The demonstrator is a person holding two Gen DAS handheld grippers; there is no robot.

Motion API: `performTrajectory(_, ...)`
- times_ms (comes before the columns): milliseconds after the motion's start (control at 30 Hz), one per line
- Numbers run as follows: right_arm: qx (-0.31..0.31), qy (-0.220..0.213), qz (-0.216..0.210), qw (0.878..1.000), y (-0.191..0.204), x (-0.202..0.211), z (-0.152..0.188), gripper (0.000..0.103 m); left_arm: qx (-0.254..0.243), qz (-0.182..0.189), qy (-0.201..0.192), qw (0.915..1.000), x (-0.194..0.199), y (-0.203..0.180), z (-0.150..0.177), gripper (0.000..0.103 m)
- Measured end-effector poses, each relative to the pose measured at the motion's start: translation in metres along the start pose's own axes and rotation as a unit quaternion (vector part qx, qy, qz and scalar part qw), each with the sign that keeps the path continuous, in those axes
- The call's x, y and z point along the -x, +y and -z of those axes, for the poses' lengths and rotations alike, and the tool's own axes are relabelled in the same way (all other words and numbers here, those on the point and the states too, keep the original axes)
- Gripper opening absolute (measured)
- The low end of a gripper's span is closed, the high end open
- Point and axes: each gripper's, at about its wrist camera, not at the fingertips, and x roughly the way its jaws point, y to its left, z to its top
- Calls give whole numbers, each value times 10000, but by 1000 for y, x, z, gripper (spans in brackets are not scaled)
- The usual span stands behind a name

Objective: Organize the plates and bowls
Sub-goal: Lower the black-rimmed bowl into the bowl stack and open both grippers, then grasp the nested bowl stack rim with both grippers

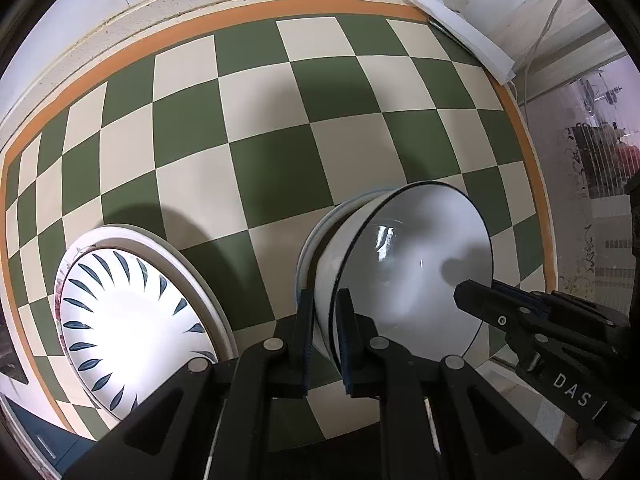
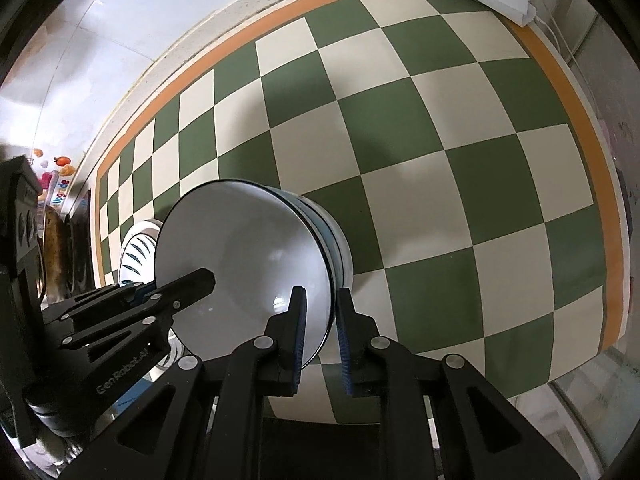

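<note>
A white bowl with a dark rim (image 1: 416, 264) sits nested on a stack of bowls over the green and cream checkered cloth. My left gripper (image 1: 325, 320) is shut on its near rim, one finger inside and one outside. My right gripper (image 2: 322, 320) grips the opposite rim of the same bowl (image 2: 240, 256) the same way. Each gripper shows in the other's view, the right gripper (image 1: 476, 300) in the left wrist view and the left gripper (image 2: 192, 284) in the right wrist view. A stack of plates, the top one white with blue leaf marks (image 1: 132, 320), lies to the left.
The checkered cloth (image 1: 280, 140) has an orange border (image 1: 120, 44) near the wall. A folded white cloth (image 1: 464, 32) and a cable lie at the far right corner. The plate stack also shows in the right wrist view (image 2: 136, 248), beyond the bowl.
</note>
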Motion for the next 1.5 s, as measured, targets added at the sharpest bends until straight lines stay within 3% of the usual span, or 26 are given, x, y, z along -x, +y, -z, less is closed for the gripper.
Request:
performTrajectory(333, -57, 36, -79, 9999, 0, 1, 0, 21, 1, -88, -131, 9999, 13, 3, 5, 12)
performTrajectory(567, 127, -300, 46, 9995, 12, 33, 12, 22, -84, -294, -529, 9981, 46, 4, 14, 13)
performTrajectory(767, 334, -832, 152, 9959, 26, 88, 38, 32, -318, -261, -977, 9944, 93, -4, 33, 21)
performTrajectory(933, 432, -1221, 203, 9914, 36, 130, 63, 54, -437, -147, -1258, 9910, 126, -9, 50, 30)
performTrajectory(1033, 474, -1439, 220, 9882, 43, 150, 76, 71, -498, -84, -1422, 9885, 143, -11, 58, 48)
performTrajectory(1067, 490, -1488, 236, 9874, 45, 154, 79, 74, -514, -70, -1462, 9879, 147, -11, 60, 60)
performTrajectory(1167, 528, -1620, 276, 9850, 49, 166, 88, 86, -548, -46, -1592, 9857, 158, -10, 67, 81)
performTrajectory(1267, 510, -1693, 305, 9838, 50, 175, 95, 94, -587, -66, -1662, 9843, 165, -10, 72, 89)
performTrajectory(1500, 538, -1943, 399, 9787, 57, 192, 107, 99, -615, 33, -1797, 9818, 176, -10, 82, 98)
